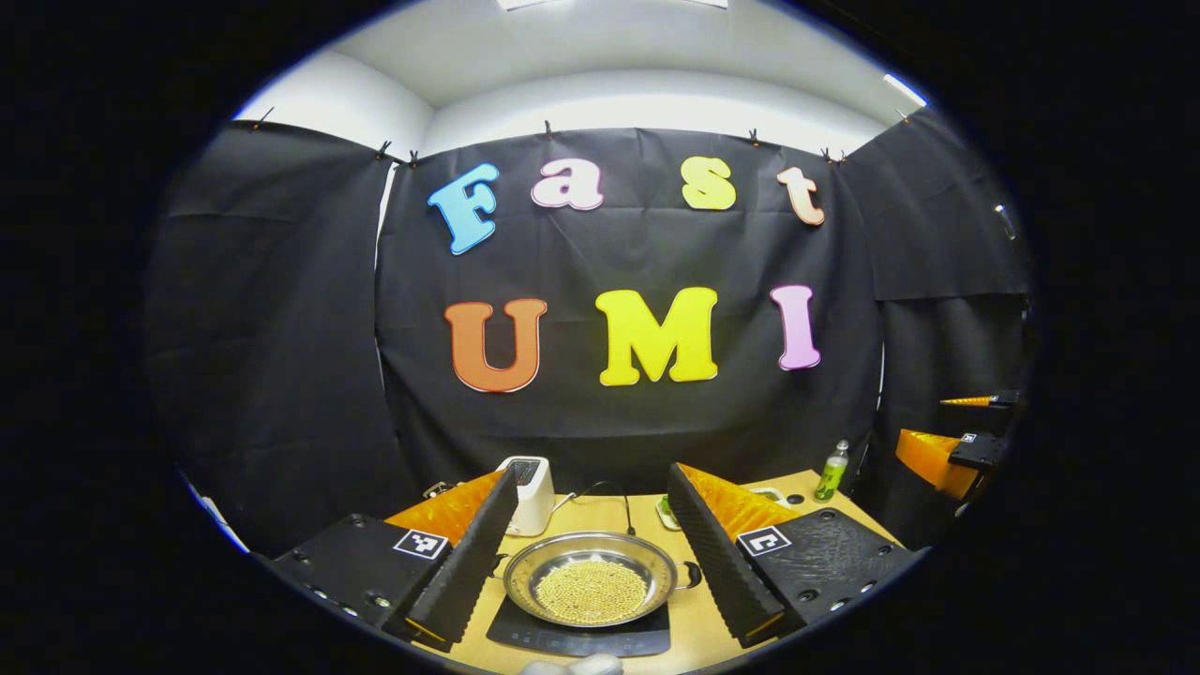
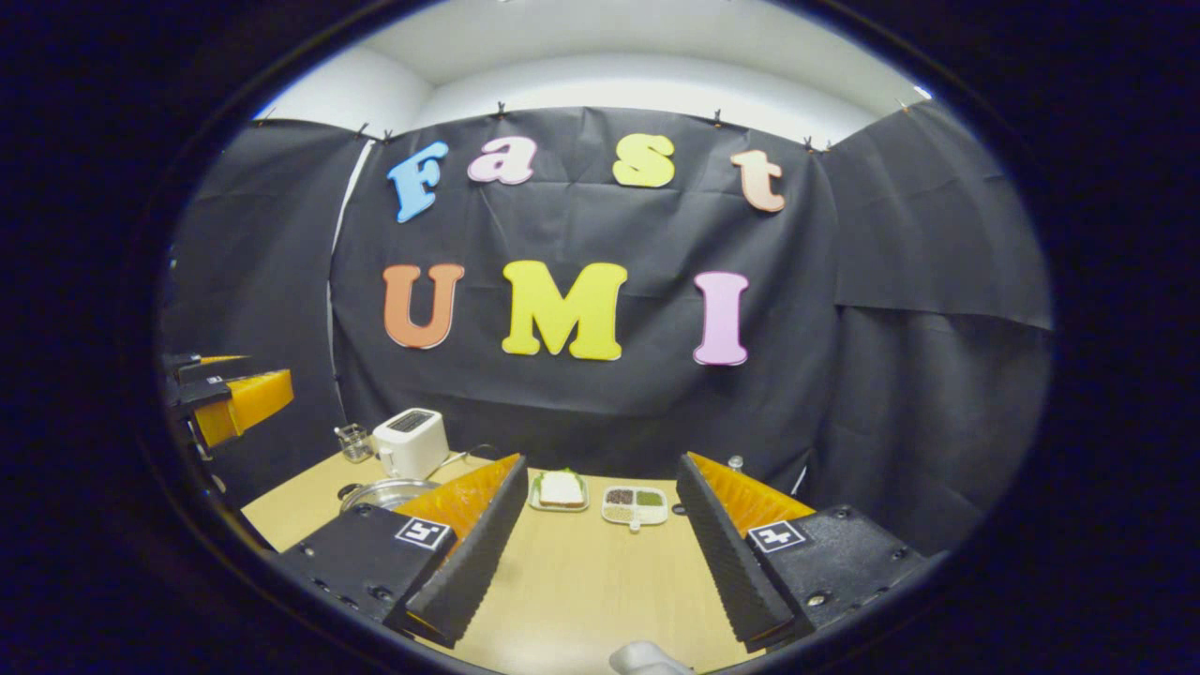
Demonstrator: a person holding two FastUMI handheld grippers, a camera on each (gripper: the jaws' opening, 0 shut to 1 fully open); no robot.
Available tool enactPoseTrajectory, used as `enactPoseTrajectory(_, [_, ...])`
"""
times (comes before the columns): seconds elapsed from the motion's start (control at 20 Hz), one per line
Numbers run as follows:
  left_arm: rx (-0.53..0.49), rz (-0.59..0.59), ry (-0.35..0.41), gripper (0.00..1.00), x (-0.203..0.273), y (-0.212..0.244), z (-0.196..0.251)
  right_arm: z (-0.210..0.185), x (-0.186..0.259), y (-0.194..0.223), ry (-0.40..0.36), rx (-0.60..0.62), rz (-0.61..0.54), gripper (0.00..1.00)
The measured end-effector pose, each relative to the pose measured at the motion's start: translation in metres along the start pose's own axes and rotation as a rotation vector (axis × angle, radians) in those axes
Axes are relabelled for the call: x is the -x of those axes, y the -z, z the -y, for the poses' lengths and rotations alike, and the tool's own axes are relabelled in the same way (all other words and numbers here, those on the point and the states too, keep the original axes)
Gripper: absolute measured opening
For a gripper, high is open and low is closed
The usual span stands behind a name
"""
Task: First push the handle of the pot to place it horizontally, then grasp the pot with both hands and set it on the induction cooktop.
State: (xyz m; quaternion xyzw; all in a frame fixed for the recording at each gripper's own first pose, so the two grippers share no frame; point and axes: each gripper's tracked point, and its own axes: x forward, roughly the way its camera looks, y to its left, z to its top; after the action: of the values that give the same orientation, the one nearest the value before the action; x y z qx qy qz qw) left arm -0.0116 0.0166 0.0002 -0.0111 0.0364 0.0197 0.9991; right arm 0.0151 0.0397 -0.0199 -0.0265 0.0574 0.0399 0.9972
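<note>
While on the cooktop, pot between open fingers.

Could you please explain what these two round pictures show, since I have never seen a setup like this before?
A person holds a hand-held gripper in each hand, and each carries a fisheye camera that looks forward along its own two fingers. In the left gripper view, the left hand-held gripper is open, with the pot seen between its fingers. The pot holds small yellowish beads and sits on the black induction cooktop, with a white toaster behind. In the right gripper view, the right hand-held gripper is open above the bare wooden table. A sandwich plate and a divided dish lie further back. Neither gripper holds anything.
</note>
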Motion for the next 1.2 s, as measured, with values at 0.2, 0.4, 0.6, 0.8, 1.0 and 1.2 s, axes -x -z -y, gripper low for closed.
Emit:
enactPoseTrajectory(0.2, [0.011, 0.027, 0.026, 0.96, 0.017, -0.022, 0.029, 0.037, 0.032, -0.027, 0.028, -0.035, 0.058, 1.0])
enactPoseTrajectory(0.4, [0.027, 0.036, 0.027, 0.96, 0.031, -0.037, 0.046, 0.068, 0.048, -0.032, 0.052, -0.073, 0.072, 1.0])
enactPoseTrajectory(0.6, [0.023, 0.053, 0.027, 0.96, 0.041, -0.043, 0.062, 0.089, 0.058, -0.03, 0.072, -0.091, 0.076, 1.0])
enactPoseTrajectory(0.8, [0.031, 0.042, 0.02, 0.96, 0.048, -0.039, 0.068, 0.092, 0.065, -0.036, 0.063, -0.091, 0.092, 1.0])
enactPoseTrajectory(1.0, [0.017, 0.04, 0.002, 0.96, 0.045, -0.039, 0.067, 0.092, 0.066, -0.042, 0.047, -0.085, 0.103, 1.0])
enactPoseTrajectory(1.2, [0.016, 0.031, -0.008, 0.96, 0.045, -0.035, 0.065, 0.091, 0.067, -0.043, 0.039, -0.079, 0.102, 1.0])
